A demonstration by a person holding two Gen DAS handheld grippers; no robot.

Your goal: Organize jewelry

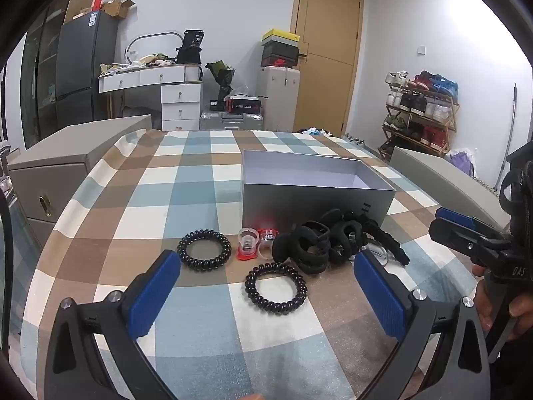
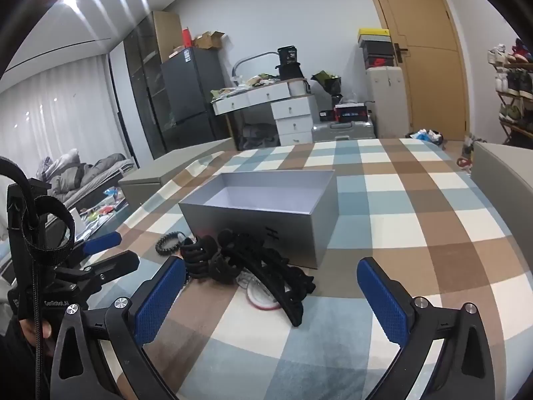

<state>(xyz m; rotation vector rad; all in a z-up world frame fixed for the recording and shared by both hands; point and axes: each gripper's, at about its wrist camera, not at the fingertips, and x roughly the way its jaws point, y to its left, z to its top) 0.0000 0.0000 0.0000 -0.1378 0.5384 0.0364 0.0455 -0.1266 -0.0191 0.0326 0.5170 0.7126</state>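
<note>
An open grey box (image 1: 313, 200) (image 2: 260, 223) stands mid-table, nothing visible inside. In front of it lie two black spiral hair ties (image 1: 204, 249) (image 1: 275, 288), two small clear-and-red pieces (image 1: 248, 243), a heap of black hair claws (image 1: 319, 243) (image 2: 213, 260) and a long black clip (image 1: 386, 240) (image 2: 283, 283). My left gripper (image 1: 266, 261) (image 2: 110, 253) hangs open above the near hair tie, holding nothing. My right gripper (image 2: 271, 266) (image 1: 449, 226) is open too, with the long clip lying on the cloth ahead of its fingers, untouched.
The checked tablecloth (image 1: 186, 200) covers the table. Grey cabinets flank it at left (image 1: 66, 166) and right (image 1: 443, 173). A white and red ring (image 2: 260, 295) lies under the long clip. A shoe rack (image 1: 423, 110) and a door stand behind.
</note>
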